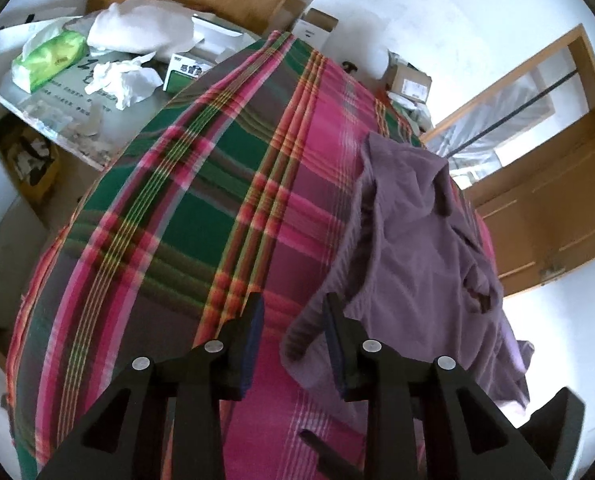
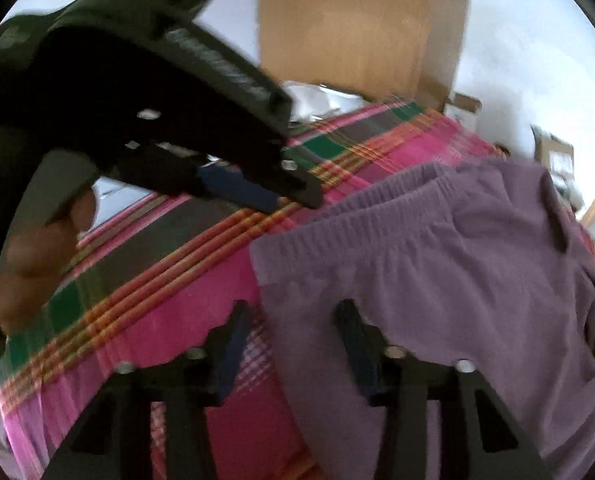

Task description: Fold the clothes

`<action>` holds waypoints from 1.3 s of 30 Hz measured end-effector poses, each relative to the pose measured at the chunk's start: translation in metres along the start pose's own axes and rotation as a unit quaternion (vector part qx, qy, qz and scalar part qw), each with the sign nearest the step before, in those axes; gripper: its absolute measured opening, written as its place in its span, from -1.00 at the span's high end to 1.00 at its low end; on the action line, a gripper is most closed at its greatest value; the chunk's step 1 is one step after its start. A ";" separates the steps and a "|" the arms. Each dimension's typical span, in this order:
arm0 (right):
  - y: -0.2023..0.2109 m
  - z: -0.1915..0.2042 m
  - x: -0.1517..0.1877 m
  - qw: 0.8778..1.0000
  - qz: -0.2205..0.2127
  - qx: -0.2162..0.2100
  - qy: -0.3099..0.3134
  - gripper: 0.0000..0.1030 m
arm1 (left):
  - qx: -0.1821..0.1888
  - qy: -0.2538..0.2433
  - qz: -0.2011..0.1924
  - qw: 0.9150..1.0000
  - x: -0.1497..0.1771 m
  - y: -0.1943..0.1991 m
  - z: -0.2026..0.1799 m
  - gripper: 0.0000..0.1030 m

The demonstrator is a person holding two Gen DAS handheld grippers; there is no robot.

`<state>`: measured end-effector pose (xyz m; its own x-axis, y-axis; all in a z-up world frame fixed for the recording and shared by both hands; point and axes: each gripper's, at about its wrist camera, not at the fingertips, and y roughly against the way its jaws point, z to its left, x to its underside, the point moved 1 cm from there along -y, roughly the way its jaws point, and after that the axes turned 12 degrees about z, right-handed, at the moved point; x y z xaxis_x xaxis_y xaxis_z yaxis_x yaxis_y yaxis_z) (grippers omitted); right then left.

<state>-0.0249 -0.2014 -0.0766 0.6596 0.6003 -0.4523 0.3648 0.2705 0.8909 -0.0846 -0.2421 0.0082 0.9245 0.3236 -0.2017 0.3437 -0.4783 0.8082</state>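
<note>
A crumpled purple garment (image 1: 417, 240) with a ribbed elastic waistband lies on the right side of a bed covered by a pink and green plaid sheet (image 1: 201, 184). My left gripper (image 1: 294, 308) is open just above the sheet, and the garment's near corner lies against its right finger. In the right wrist view the purple garment (image 2: 437, 280) fills the right half. My right gripper (image 2: 293, 312) is open over the garment's left edge, low above the plaid sheet (image 2: 169, 300). The left gripper (image 2: 293, 192), held by a hand (image 2: 29, 264), reaches in from the upper left toward the waistband.
A cluttered desk (image 1: 69, 128) stands beyond the bed's left edge, holding a green tissue pack (image 1: 49, 58), crumpled white paper and small boxes. Cardboard boxes (image 1: 411, 82) sit past the bed's far end. A wooden cabinet (image 1: 557, 208) stands at the right.
</note>
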 end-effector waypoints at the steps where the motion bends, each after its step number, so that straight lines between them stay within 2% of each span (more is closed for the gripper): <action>1: 0.001 -0.001 0.000 1.000 -0.001 0.004 -0.002 0.40 | 0.007 0.001 0.007 1.000 -0.003 -0.002 0.001 0.37; 3: 0.002 0.001 0.002 1.000 -0.004 0.010 0.000 0.66 | 0.015 0.010 0.015 1.000 -0.008 -0.004 0.005 0.37; 6: 0.006 0.008 0.006 1.000 -0.008 0.022 0.008 0.91 | 0.018 0.001 0.019 1.000 -0.013 -0.005 0.005 0.37; 15: 0.043 0.019 0.028 0.999 -0.018 -0.018 0.028 0.92 | 0.042 -0.031 0.049 0.997 -0.032 -0.016 -0.009 0.36; 22: 0.076 0.046 0.067 0.990 -0.013 -0.085 0.114 0.92 | 0.065 -0.032 0.065 0.995 -0.038 -0.027 -0.015 0.36; 24: 0.081 0.046 0.074 0.988 -0.012 -0.087 0.124 0.92 | 0.072 -0.033 0.069 0.994 -0.040 -0.030 -0.016 0.36; 33: 0.090 0.035 0.099 0.987 0.004 -0.126 0.102 0.92 | 0.076 -0.026 0.081 0.994 -0.046 -0.050 -0.024 0.36; 39: 0.082 0.031 0.096 0.987 0.012 -0.125 0.103 0.91 | 0.116 -0.001 0.092 0.989 -0.059 -0.063 -0.026 0.36</action>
<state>0.0890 -0.1449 -0.0483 0.5086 0.7424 -0.4362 0.1596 0.4166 0.8950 -0.1649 -0.2102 -0.0162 0.9751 0.2120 -0.0649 0.1983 -0.7029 0.6831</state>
